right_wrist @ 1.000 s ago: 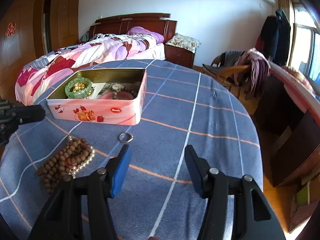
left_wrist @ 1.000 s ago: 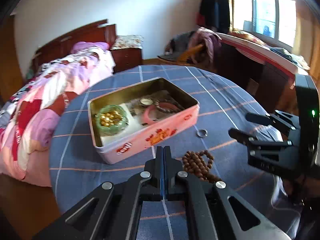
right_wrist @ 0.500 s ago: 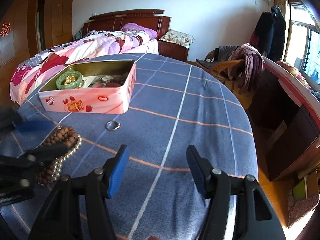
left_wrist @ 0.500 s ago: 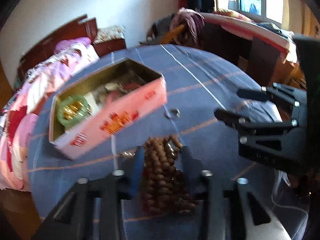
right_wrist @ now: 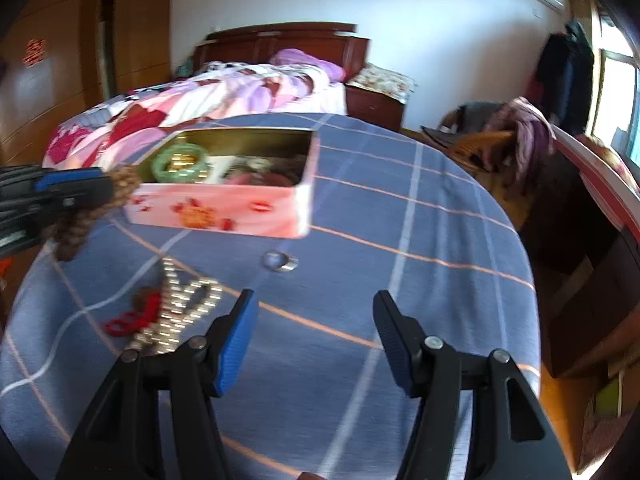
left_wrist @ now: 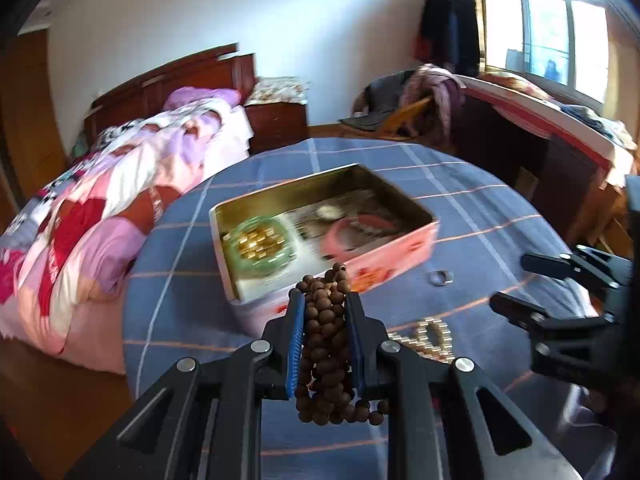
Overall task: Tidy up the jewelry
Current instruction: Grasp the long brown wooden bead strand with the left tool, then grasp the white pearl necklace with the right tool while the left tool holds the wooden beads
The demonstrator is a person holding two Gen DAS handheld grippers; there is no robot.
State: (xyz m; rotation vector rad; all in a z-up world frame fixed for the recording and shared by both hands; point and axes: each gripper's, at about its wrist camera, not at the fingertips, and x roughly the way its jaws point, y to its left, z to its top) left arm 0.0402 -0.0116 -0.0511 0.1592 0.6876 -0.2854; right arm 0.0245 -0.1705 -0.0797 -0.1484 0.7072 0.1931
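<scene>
Wooden bead bracelet (left_wrist: pixel 326 344), a bunched string of brown beads, sits squeezed between the blue pads of the left gripper (left_wrist: pixel 325 338): the fingers (left_wrist: pixel 295 344) are closing on it and press it from both sides, with loops of beads poking out above the tips and more hanging below them. In the right wrist view the same bundle (right_wrist: pixel 94 204) hangs clear of the cloth, held up near the front left corner of the pink tin (right_wrist: pixel 224 210), just short of its wall. That tin stands open on the round worktop (right_wrist: pixel 420 240), which is covered in a blue cloth with white and orange lines; inside lie a green bangle (left_wrist: pixel 260 242) ringed around gold beads at the left end and a pink bangle (left_wrist: pixel 352 232) further right, with smaller pieces too blurred to name. A metal ring (right_wrist: pixel 281 261) lies on the cloth just in front of the tin. A gold bead chain (right_wrist: pixel 176 312) with a red cord (right_wrist: pixel 132 314) beside it lies nearer the camera, to the left of the right gripper (right_wrist: pixel 314 336). The right gripper's fingers stand spread apart with only bare cloth between them, and it hovers above the worktop, well apart from the tin. A bed (left_wrist: pixel 120 184) with a patchwork quilt stands behind the worktop.
</scene>
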